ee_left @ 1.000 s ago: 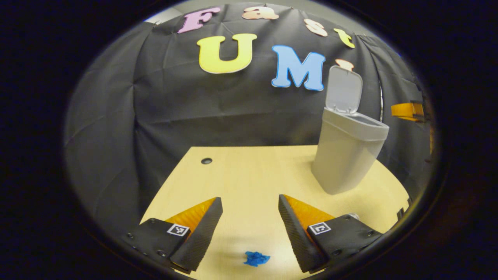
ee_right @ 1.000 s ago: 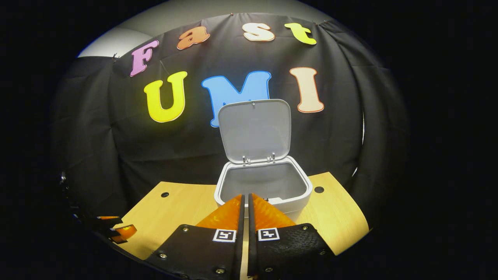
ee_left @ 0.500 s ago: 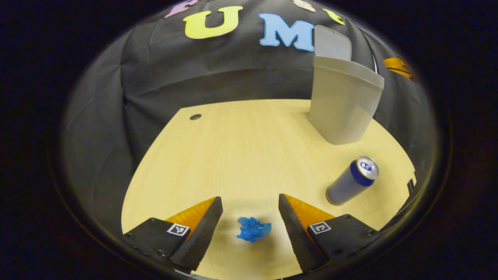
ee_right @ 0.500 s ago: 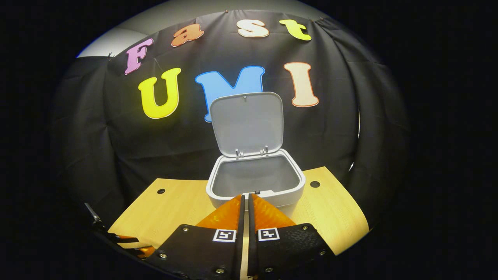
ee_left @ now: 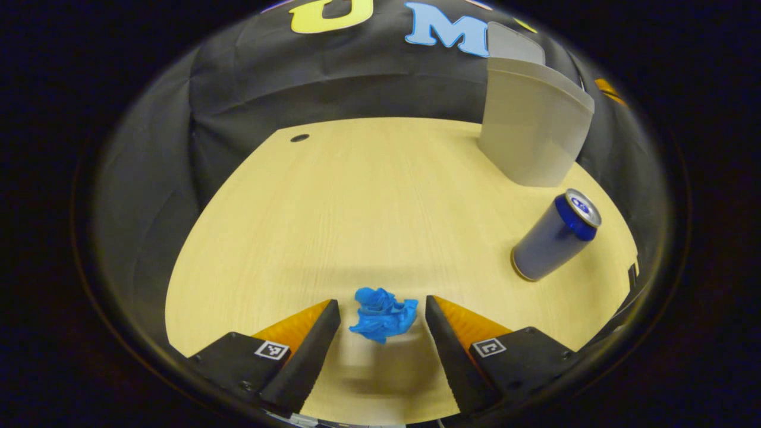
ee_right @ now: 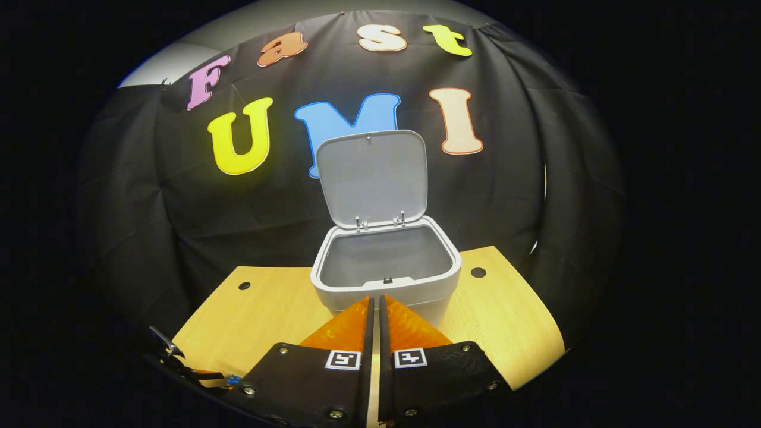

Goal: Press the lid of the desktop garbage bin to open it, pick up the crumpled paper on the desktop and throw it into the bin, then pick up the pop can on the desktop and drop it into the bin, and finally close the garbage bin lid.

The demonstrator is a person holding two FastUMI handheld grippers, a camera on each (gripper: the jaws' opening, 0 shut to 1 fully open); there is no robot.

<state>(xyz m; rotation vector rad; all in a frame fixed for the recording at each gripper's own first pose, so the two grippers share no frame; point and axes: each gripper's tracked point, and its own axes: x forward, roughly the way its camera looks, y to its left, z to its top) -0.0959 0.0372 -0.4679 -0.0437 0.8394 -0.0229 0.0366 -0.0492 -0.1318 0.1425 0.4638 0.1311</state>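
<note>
Change since half a second ago: left gripper [ee_left: 383, 309] has dropped and tipped toward the desk [ee_left: 368, 196]; the paper now sits up between the fingertips, where before it lay lower in that view.
Paper: blue crumpled paper [ee_left: 383, 315] on the desk, between the two fingers, seemingly touching neither.
Left gripper: fingers spread wide, one each side of the paper, so a squeeze would likely catch it.
Bin: grey bin [ee_right: 386, 276] at the back of the desk, well apart from the paper; lid [ee_right: 371, 177] stands upright on its hinges, mouth open and ready to receive.
Can: pop can [ee_left: 556, 236] upright on the desk near the bin, untouched; its turn probably comes second.
Right gripper: right gripper [ee_right: 373, 306] has fingers pressed together, holding nothing, hovering just in front of the bin's front rim.
Step judged: closing on the paper not yet done.
</note>
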